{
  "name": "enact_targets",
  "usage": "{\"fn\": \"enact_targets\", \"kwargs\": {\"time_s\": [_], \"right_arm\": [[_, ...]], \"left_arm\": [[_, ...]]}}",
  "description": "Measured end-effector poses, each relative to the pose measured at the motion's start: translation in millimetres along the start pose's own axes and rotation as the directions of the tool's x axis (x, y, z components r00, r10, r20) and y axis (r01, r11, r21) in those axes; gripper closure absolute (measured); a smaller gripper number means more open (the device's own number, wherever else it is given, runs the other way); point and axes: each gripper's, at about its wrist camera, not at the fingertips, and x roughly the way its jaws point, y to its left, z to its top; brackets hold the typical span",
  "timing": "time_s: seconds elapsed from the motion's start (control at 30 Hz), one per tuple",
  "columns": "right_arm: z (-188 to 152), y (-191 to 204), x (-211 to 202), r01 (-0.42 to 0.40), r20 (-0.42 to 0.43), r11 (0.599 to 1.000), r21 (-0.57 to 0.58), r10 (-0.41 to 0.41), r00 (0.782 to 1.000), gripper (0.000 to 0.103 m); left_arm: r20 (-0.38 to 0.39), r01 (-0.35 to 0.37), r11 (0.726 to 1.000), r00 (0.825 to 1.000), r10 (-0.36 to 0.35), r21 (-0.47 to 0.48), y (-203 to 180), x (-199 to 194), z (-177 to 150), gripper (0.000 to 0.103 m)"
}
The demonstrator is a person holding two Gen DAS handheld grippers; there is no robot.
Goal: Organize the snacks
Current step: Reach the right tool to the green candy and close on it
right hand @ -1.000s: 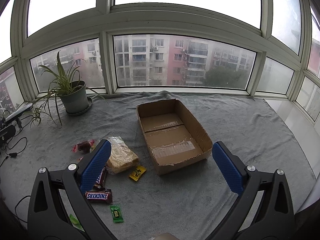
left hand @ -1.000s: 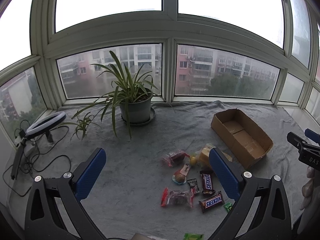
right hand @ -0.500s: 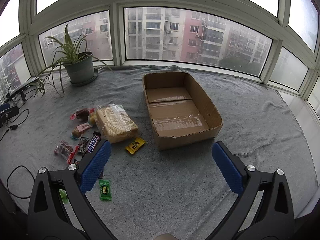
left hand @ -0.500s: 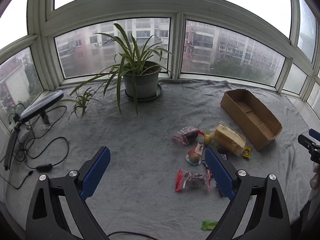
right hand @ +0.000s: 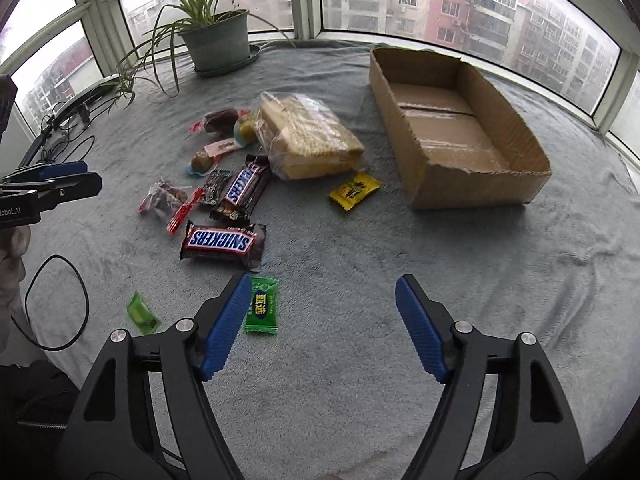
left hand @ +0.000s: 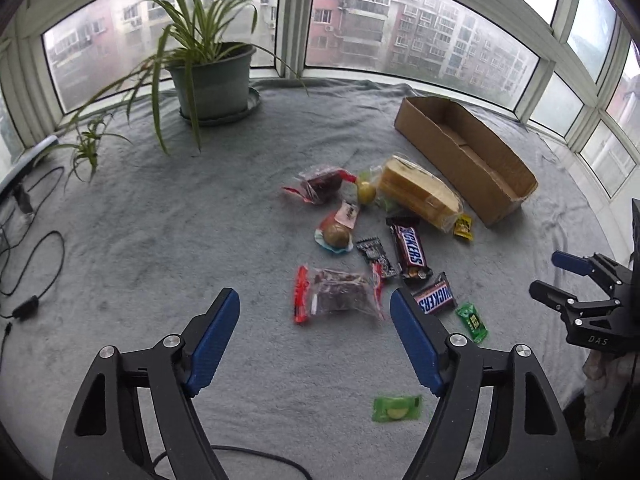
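On the grey blanket beside the empty cardboard box [right hand: 460,128], light, crinkly, slippery snacks [right hand: 224,216] lie scattered; I'd pinch wrappers mid-body, both my left tool [left hand: 312,308] and right tool [right hand: 320,296] closing empty.

the left gripper [left hand: 314,306] hangs over a grey blanket [left hand: 160,216], its blue-padded jaws apart and just closing somewhat, nothing pressed between them. just past the tips lies a clear packet with red ends [left hand: 338,295]. beyond it are two snickers bars [left hand: 410,250], a small dark wrapper [left hand: 376,257], a round sweet [left hand: 336,235], a bagged loaf of bread [left hand: 418,194] and a yellow packet [left hand: 463,226]. green sweets [left hand: 473,320] lie to the right, one more [left hand: 397,408] near the right jaw. an open cardboard box [left hand: 464,156] sits behind the bread. a potted plant [left hand: 210,78] stands by the window. the right gripper [left hand: 560,280] shows at the right edge.
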Motion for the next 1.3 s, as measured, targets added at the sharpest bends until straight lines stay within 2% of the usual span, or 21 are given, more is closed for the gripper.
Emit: {"fn": "enact_targets", "kwargs": {"time_s": [0.13,0.27,0.3,0.33,0.47,0.8,0.97,1.03,1.1,1.2,1.3], "right_arm": [[-4,8,15,-0.033,-0.044,0.999,-0.016,0.032,0.999,0.039],[-6,12,29,-0.06,-0.084,0.998,-0.015,0.059,0.995,0.042],[-6,13,31,-0.065,-0.092,0.998,-0.016,0.063,0.994,0.046],[-7,13,33,-0.068,-0.098,0.998,-0.019,0.066,0.993,0.049],[-7,17,38,-0.08,-0.111,0.997,-0.024,0.076,0.991,0.049],[-6,30,51,-0.09,-0.13,0.994,-0.059,0.081,0.988,0.05],[-7,34,55,-0.088,-0.143,0.994,-0.071,0.077,0.987,0.05],[-7,36,58,-0.083,-0.153,0.994,-0.078,0.07,0.986,0.059],[-8,37,61,-0.081,-0.162,0.994,-0.079,0.068,0.984,0.059],[-7,40,62,-0.074,-0.159,0.993,-0.095,0.058,0.986,0.06],[-6,39,62,-0.052,-0.155,0.993,-0.108,0.035,0.987,0.073]], "left_arm": [[-0.072,0.065,0.998,0.995,-0.066,-0.018,-5,19,-3,0.025],[-0.131,0.134,0.987,0.981,-0.145,-0.083,-3,39,-3,0.025],[-0.141,0.147,0.984,0.977,-0.16,-0.099,-2,44,-3,0.026],[-0.152,0.155,0.982,0.974,-0.17,-0.111,-1,49,-2,0.026],[-0.173,0.166,0.972,0.966,-0.194,-0.163,3,64,0,0.027],[-0.172,0.106,0.981,0.976,-0.133,-0.162,-1,86,12,0.027],[-0.167,0.072,0.991,0.982,-0.091,-0.117,-8,92,11,0.027],[-0.165,0.058,0.993,0.983,-0.074,-0.102,-7,92,8,0.028],[-0.166,0.035,0.996,0.985,-0.048,-0.085,-5,94,6,0.035],[-0.157,0.023,0.998,0.987,-0.031,-0.052,-7,93,4,0.035],[-0.142,0.002,1.0,0.99,-0.003,-0.011,-12,94,2,0.038]]}}
